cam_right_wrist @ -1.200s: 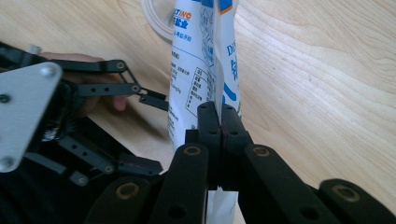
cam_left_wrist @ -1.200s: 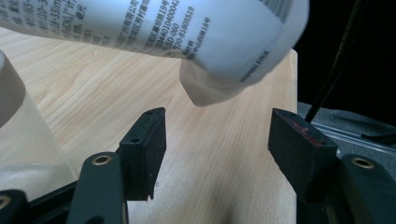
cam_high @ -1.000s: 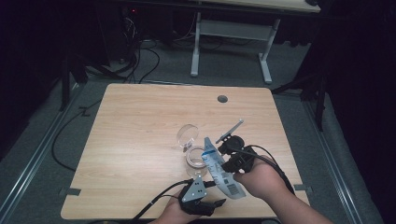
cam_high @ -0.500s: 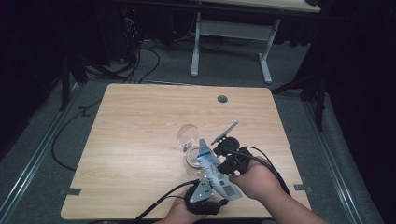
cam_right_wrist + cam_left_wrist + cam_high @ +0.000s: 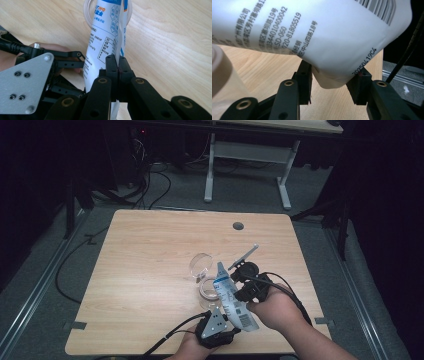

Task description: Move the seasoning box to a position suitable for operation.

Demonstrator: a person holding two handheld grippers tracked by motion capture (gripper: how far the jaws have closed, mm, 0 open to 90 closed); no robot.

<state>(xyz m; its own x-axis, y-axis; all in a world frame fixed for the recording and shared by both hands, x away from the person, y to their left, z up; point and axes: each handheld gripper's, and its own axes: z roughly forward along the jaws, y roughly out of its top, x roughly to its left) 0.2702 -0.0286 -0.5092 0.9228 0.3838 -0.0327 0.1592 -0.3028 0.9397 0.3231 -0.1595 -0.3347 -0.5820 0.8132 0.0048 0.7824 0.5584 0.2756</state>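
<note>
A white pouch [image 5: 235, 307] with blue print and a barcode hangs slanted over the table's front right. My right gripper [image 5: 231, 287] is shut on its flat side seam, and in the right gripper view the jaws [image 5: 118, 65] pinch that seam of the pouch [image 5: 102, 37]. My left gripper [image 5: 231, 316] comes up from below. Its jaws have just been closing, and in the left gripper view [image 5: 332, 83] both pads meet the sides of the pouch's bottom corner [image 5: 337, 50]. The left gripper's grey plate [image 5: 25, 82] sits beside the pouch.
A clear glass [image 5: 201, 265] lies on the wooden table [image 5: 150, 250], with a white ring-shaped roll [image 5: 207, 289] just in front of it, under the pouch's tip. There is a cable hole [image 5: 238, 226] at the back. Another desk [image 5: 250, 150] stands beyond, with cables on the floor.
The left gripper has edged up to the pouch's bottom end. The right hand and the pouch have hardly shifted.
</note>
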